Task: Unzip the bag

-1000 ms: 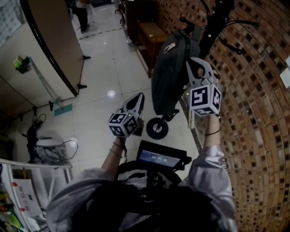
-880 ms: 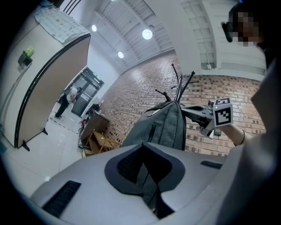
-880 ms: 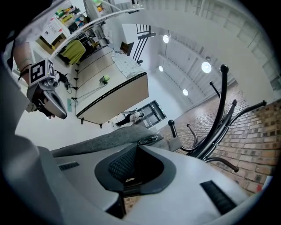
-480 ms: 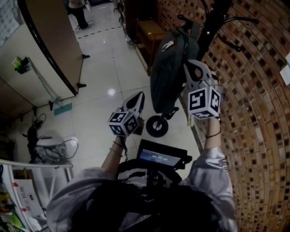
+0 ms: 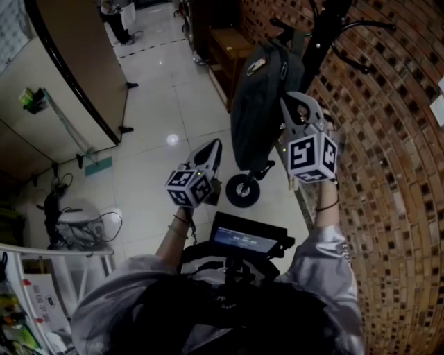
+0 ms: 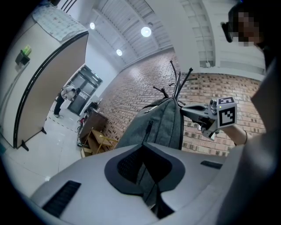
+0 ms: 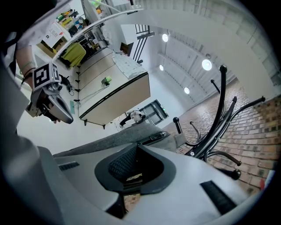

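A dark grey backpack (image 5: 255, 111) hangs from a black coat stand (image 5: 326, 31) against the brick wall. My right gripper (image 5: 297, 105) is pressed to the bag's right side, up near its top. In the right gripper view a small tan tab, which looks like the zipper pull (image 7: 133, 178), sits pinched between the dark pads of the right gripper (image 7: 134, 172). My left gripper (image 5: 213, 148) hangs lower, to the left of the bag's bottom and clear of it, with its jaws together and nothing in them. In the left gripper view the bag (image 6: 163, 125) fills the middle.
A brick wall (image 5: 388, 152) runs along the right. A black wheel (image 5: 241, 191) stands on the floor under the bag. A wooden bench (image 5: 232, 55) sits behind it, a tan partition (image 5: 83, 69) to the left, and a person (image 5: 114, 12) stands far off.
The right gripper and the bag's side have shifted slightly up and to the left. The left gripper has barely moved.
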